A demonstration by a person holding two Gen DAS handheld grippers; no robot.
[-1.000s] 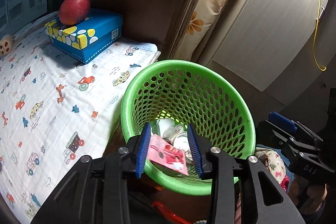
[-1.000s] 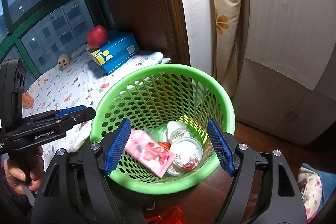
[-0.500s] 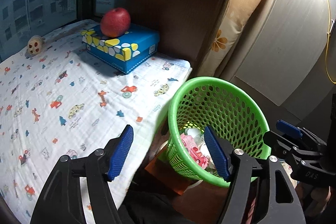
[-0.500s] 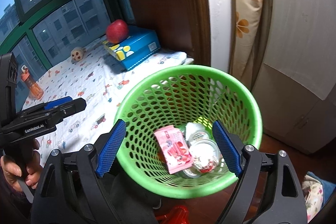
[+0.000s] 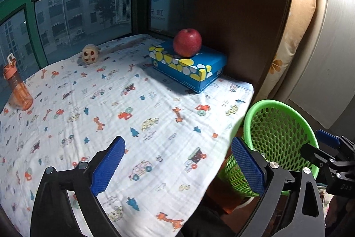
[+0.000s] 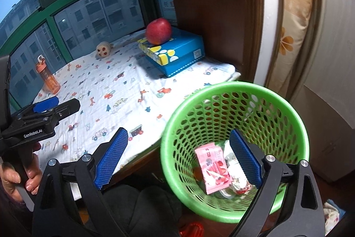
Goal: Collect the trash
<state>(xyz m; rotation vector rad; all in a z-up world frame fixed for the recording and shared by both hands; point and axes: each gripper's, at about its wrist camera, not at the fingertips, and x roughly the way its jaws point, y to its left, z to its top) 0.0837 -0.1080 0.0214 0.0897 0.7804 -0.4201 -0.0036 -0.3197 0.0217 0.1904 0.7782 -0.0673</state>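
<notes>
A: Logging left wrist view. Left hand-held gripper [image 5: 177, 162] spread wide, jaws just been opening, nothing between the blue pads; hanging over the printed sheet [image 5: 137, 103] on the worktop. Green basket [image 5: 277, 126] low at right, just beside the sheet's edge. Apple [image 5: 187, 42] resting on blue box [image 5: 188, 67]; orange bottle [image 5: 17, 87] upright at far left; small round toy [image 5: 89, 54] near the window.

B: Noted. Right wrist view?

A: Right hand-held gripper [image 6: 177, 158] also spread wide, jaws just been opening, empty. Right pad over the basket's [image 6: 286, 94] mouth, left pad over the sheet's edge. Pink wrapper [image 6: 214, 167] lying inside on the basket floor, beside white cups [image 6: 230, 156]; cups partly hidden behind the pad. Left hand-held gripper [image 6: 47, 108] visible at far left, held by a hand [image 6: 20, 174].
</notes>
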